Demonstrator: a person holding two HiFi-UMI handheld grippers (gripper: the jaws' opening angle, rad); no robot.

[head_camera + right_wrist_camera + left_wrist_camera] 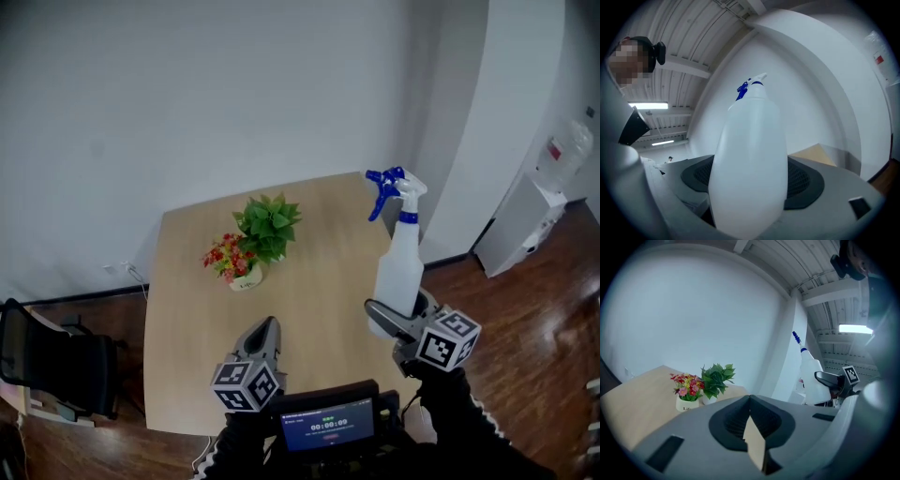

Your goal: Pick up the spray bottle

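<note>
The spray bottle is clamped around its wide lower body by the right gripper and is held upright in the air over the near right edge of the table. The jaws of the left gripper are closed on nothing. An even squeeze and an upright bottle are advised, since smooth plastic may slip. On the flower pot only "Li" can be read, and no label is seen on the bottle.

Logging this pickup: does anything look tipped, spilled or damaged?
Nothing stands out. The spray bottle is upright in the right gripper; the flower pot and leafy plant stand upright on the table.
</note>
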